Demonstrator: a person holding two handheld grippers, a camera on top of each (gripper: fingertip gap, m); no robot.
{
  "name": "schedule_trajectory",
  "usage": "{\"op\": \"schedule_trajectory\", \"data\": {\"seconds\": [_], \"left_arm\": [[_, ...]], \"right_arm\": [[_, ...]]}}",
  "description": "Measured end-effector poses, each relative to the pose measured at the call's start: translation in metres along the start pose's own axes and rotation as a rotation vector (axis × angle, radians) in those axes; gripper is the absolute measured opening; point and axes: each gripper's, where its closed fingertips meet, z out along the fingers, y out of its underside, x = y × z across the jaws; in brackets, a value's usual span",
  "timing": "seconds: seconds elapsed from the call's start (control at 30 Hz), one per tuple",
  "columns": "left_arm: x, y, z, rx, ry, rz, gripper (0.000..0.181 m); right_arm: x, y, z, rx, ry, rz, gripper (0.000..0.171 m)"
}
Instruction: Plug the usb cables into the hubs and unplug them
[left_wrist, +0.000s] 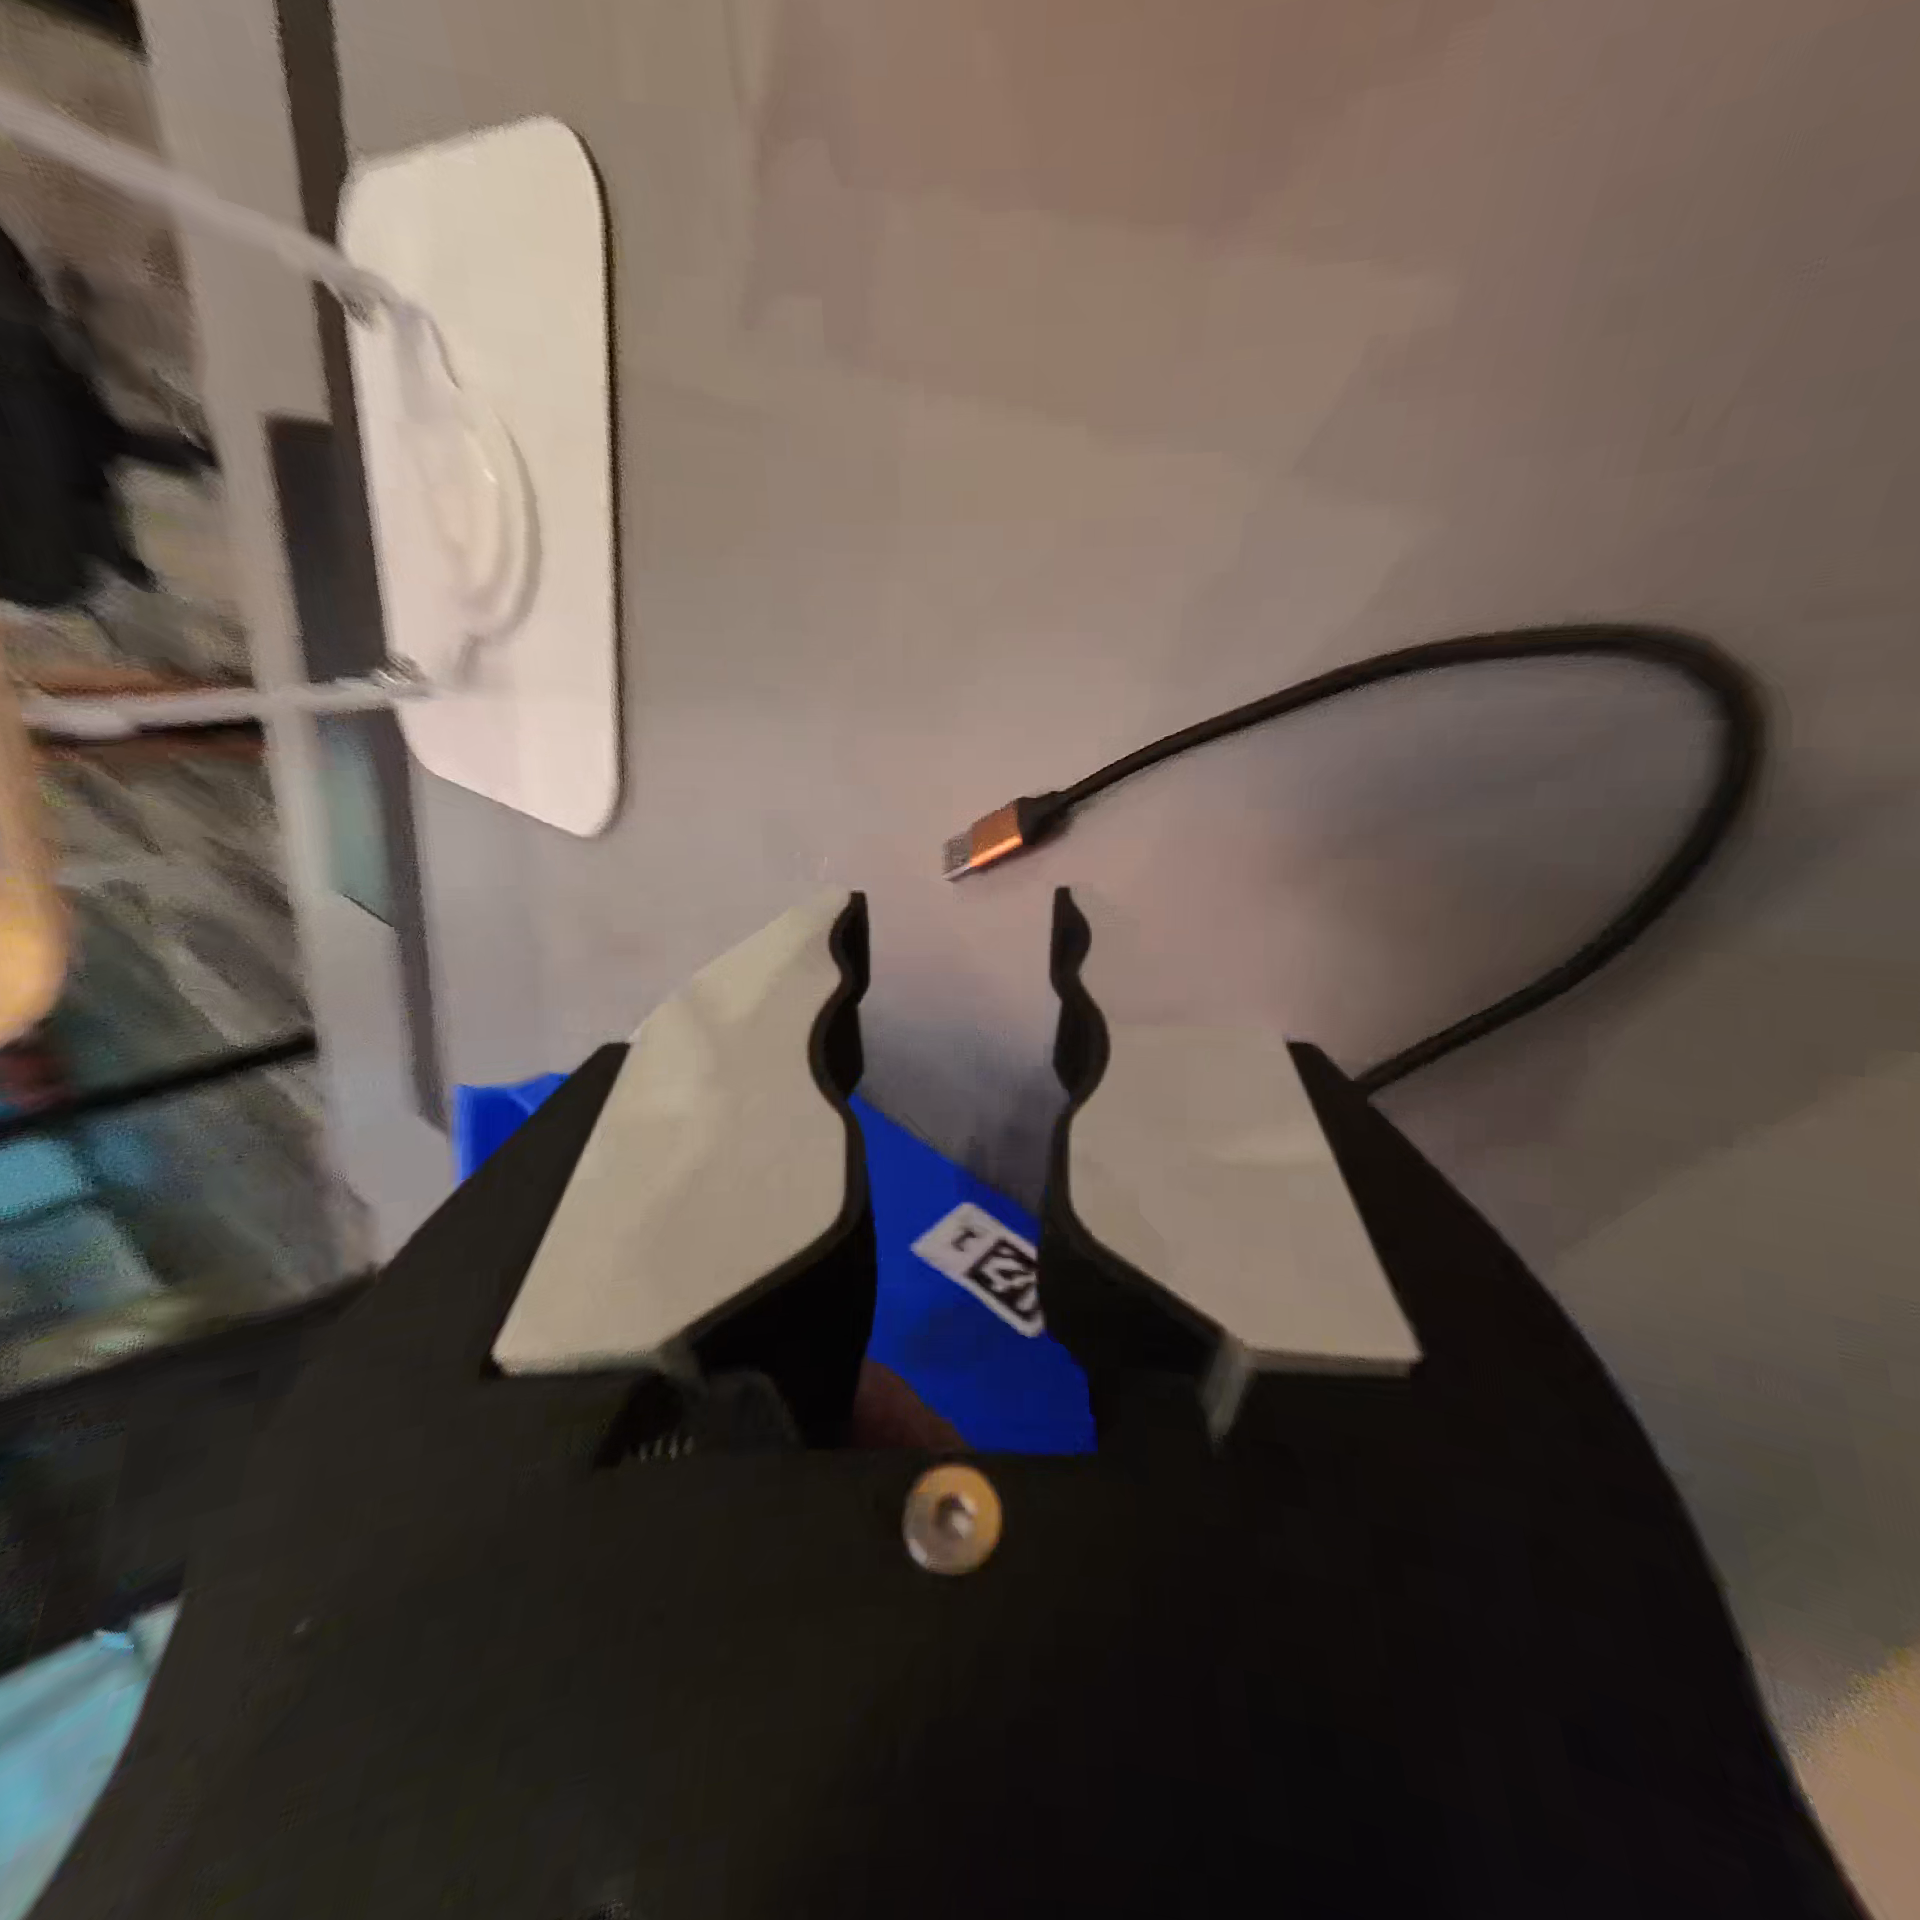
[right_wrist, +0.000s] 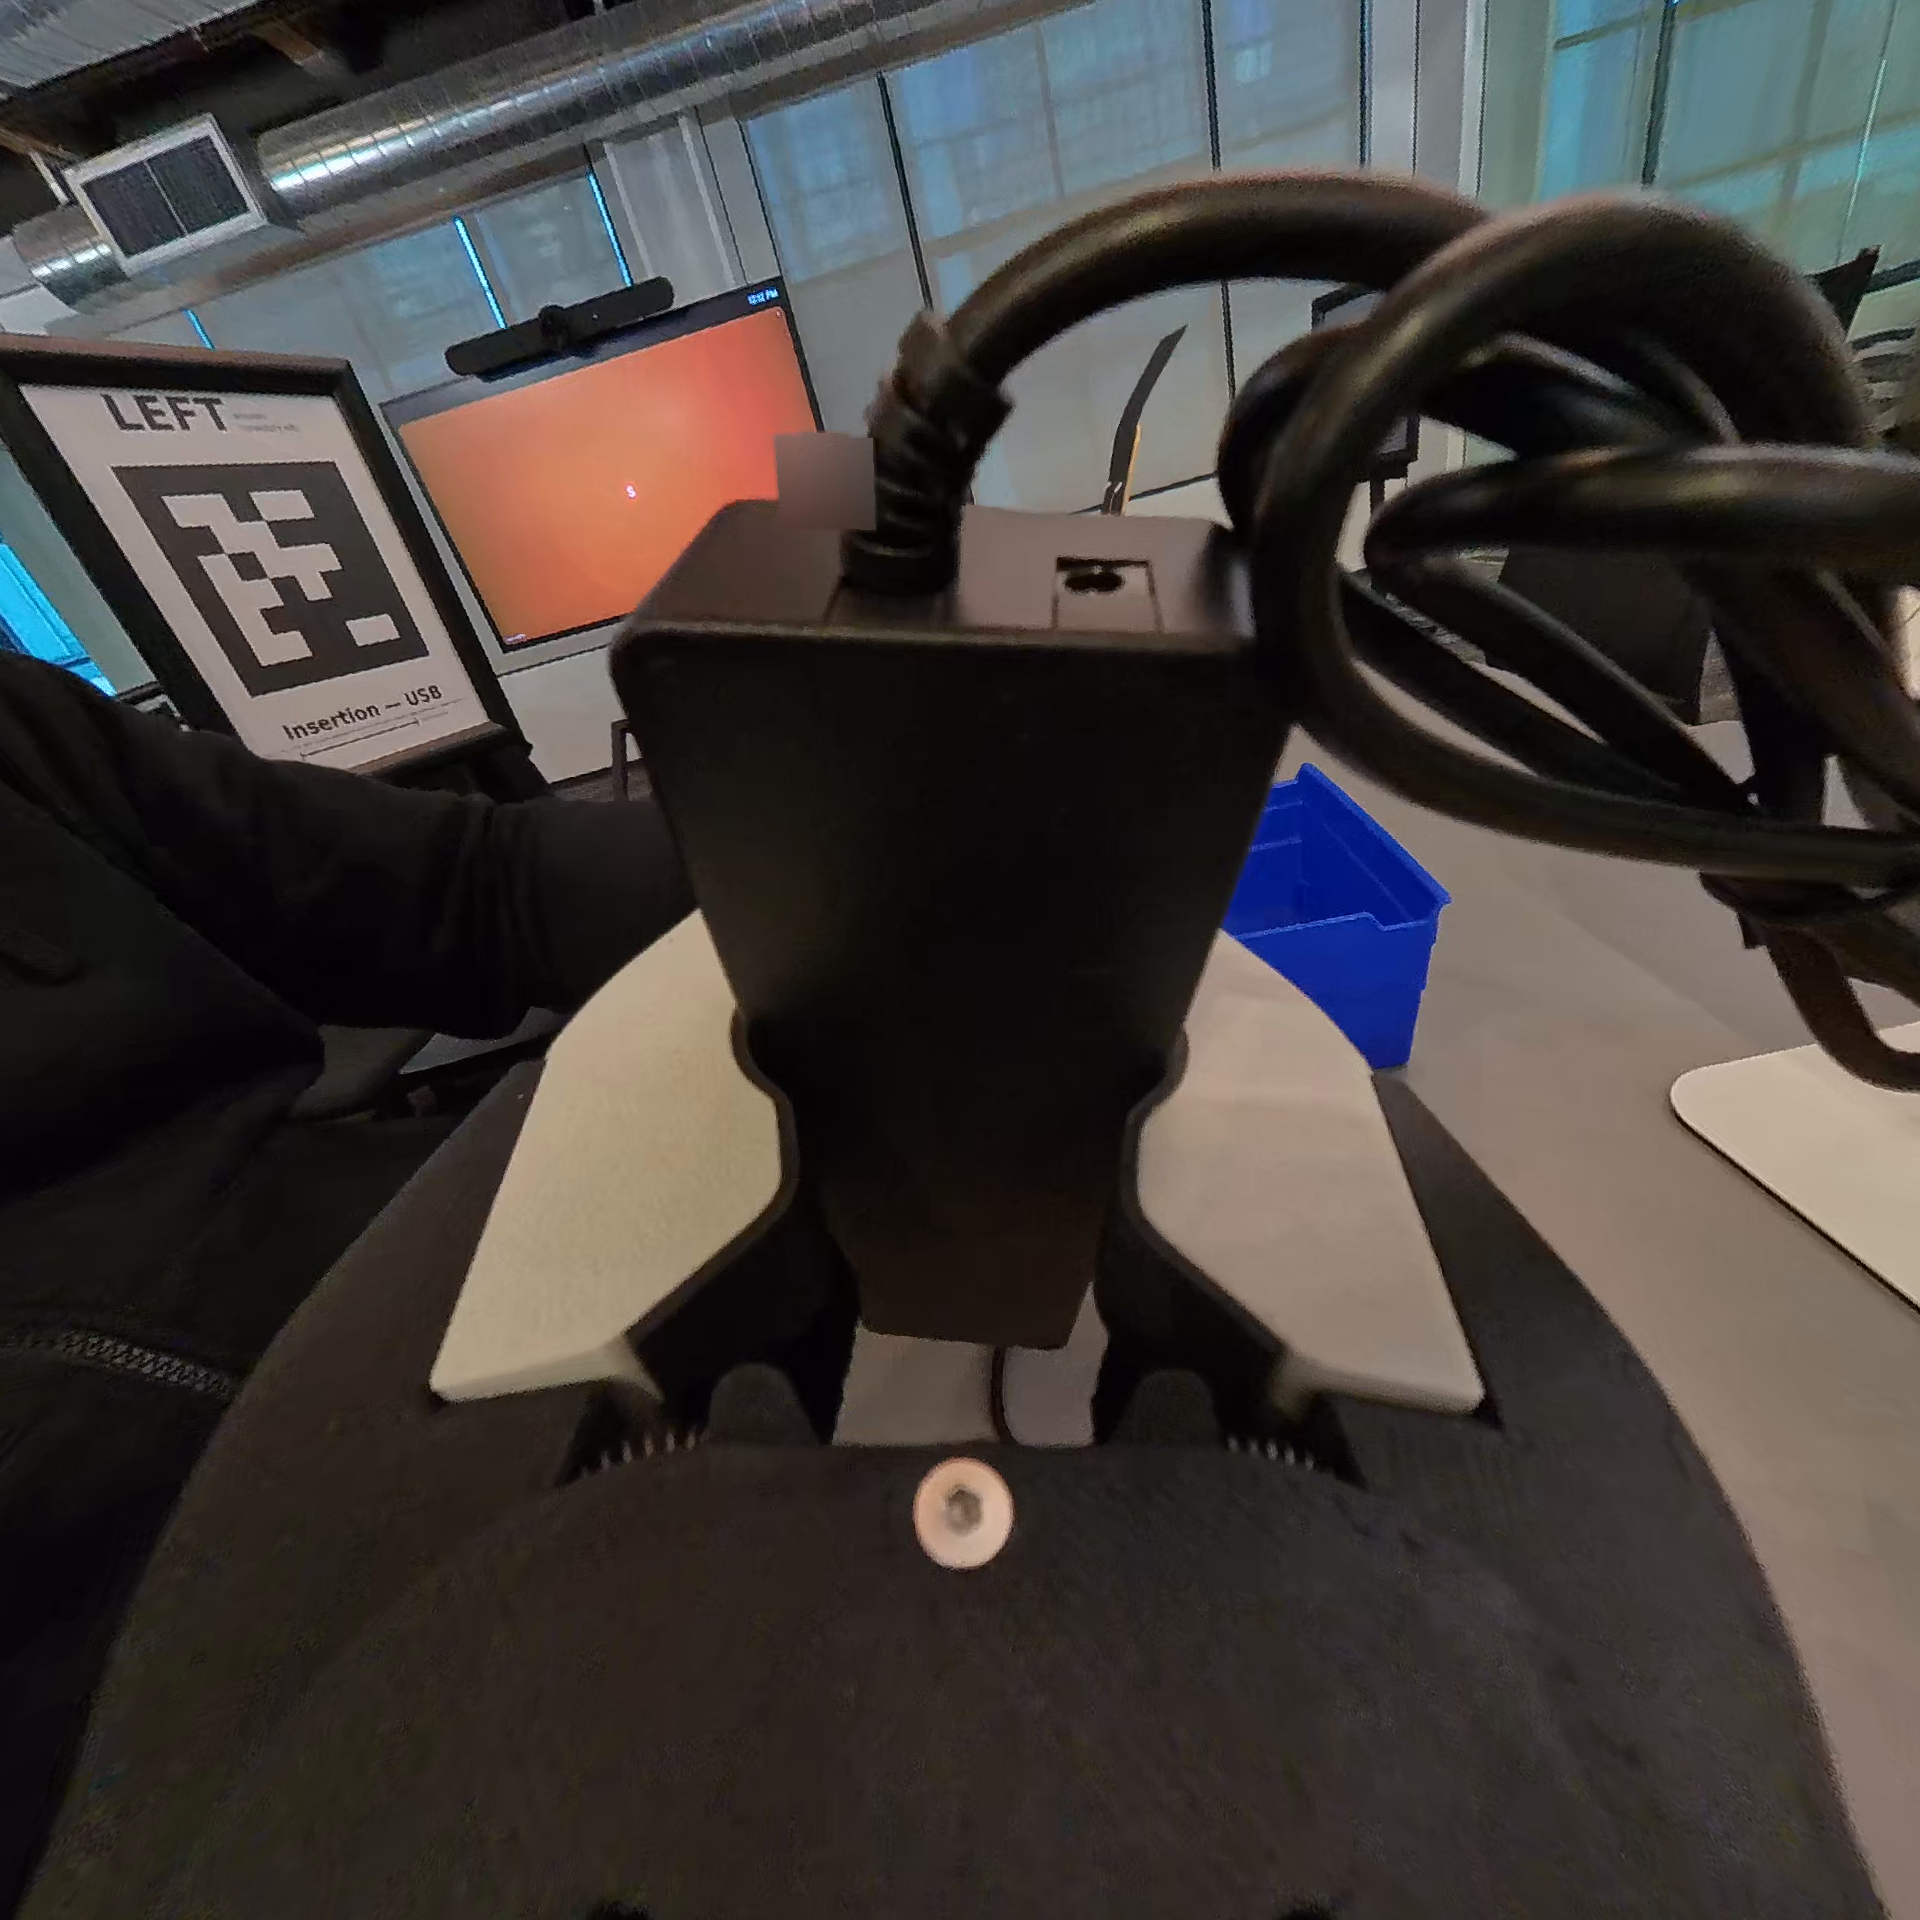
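In the left wrist view, a black USB cable lies in a loop on the grey table. Its copper-coloured plug points toward my left gripper, which is open and empty, with its tips just short of the plug. In the right wrist view, my right gripper is shut on a black box-shaped hub and holds it upright above the table. A thick black cord leaves the hub's top and hangs in a tied bundle to the right.
A white pad with a coiled clear cable lies at the left. A blue bin sits under the left gripper and also shows in the right wrist view. A person's dark sleeve, a framed sign and an orange screen stand behind.
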Motion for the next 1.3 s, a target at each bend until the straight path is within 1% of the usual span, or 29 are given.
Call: {"op": "schedule_trajectory", "data": {"seconds": [0.07,0.1,0.17,0.2,0.3,0.33,0.37,0.43,0.5,0.57,0.63,0.77,0.97,1.07,1.13,1.2,1.23,1.3], "left_arm": [[0.000,0.004,0.000,-0.053,-0.006,-0.156,0.031],[0.003,0.001,0.001,-0.040,0.008,-0.244,0.031],[0.025,-0.010,0.008,-0.017,0.136,-0.417,0.034],[0.032,-0.007,0.015,-0.054,0.152,-0.457,0.040],[0.036,0.011,0.031,-0.148,0.052,-0.487,0.053],[0.038,0.018,0.036,-0.187,0.039,-0.462,0.056],[0.044,0.021,0.040,-0.205,0.079,-0.484,0.063],[0.045,0.012,0.048,-0.148,0.169,-0.653,0.063],[0.047,-0.006,0.055,-0.057,0.272,-0.776,0.064],[0.049,-0.010,0.066,-0.040,0.329,-0.846,0.067],[0.039,-0.021,0.071,0.023,0.343,-0.929,0.058],[0.030,-0.027,0.083,0.001,0.271,-0.808,0.039],[0.024,-0.055,0.095,0.078,0.293,-0.721,0.011],[0.025,-0.066,0.098,0.139,0.307,-0.674,0.008],[0.031,-0.070,0.094,0.170,0.325,-0.564,0.007],[0.036,-0.068,0.090,0.161,0.337,-0.493,0.006],[0.038,-0.068,0.088,0.172,0.324,-0.437,0.007],[0.037,-0.066,0.088,0.175,0.279,-0.393,0.008]], "right_arm": [[-0.001,-0.001,-0.001,0.001,0.002,-0.003,0.064],[-0.001,-0.001,-0.001,0.002,0.002,-0.005,0.064],[-0.002,-0.004,-0.003,0.009,0.002,-0.009,0.064],[-0.003,-0.006,-0.003,0.013,0.001,-0.010,0.064],[-0.006,-0.008,-0.003,0.017,-0.001,-0.017,0.064],[-0.007,-0.009,-0.003,0.016,-0.002,-0.022,0.065],[-0.008,-0.010,-0.003,0.018,-0.005,-0.026,0.065],[-0.010,-0.012,-0.003,0.023,-0.012,-0.030,0.065],[-0.012,-0.013,-0.003,0.026,-0.015,-0.031,0.065],[-0.013,-0.014,-0.004,0.029,-0.016,-0.034,0.065],[-0.014,-0.015,-0.004,0.031,-0.017,-0.037,0.065],[-0.013,-0.017,-0.005,0.040,-0.018,-0.031,0.065],[-0.010,-0.015,-0.006,0.038,-0.012,-0.026,0.065],[-0.008,-0.014,-0.008,0.036,-0.004,-0.028,0.064],[-0.006,-0.013,-0.010,0.039,0.001,-0.024,0.065],[-0.004,-0.012,-0.012,0.039,0.007,-0.021,0.065],[-0.003,-0.012,-0.012,0.038,0.010,-0.020,0.065],[-0.001,-0.011,-0.013,0.039,0.011,-0.016,0.065]]}}
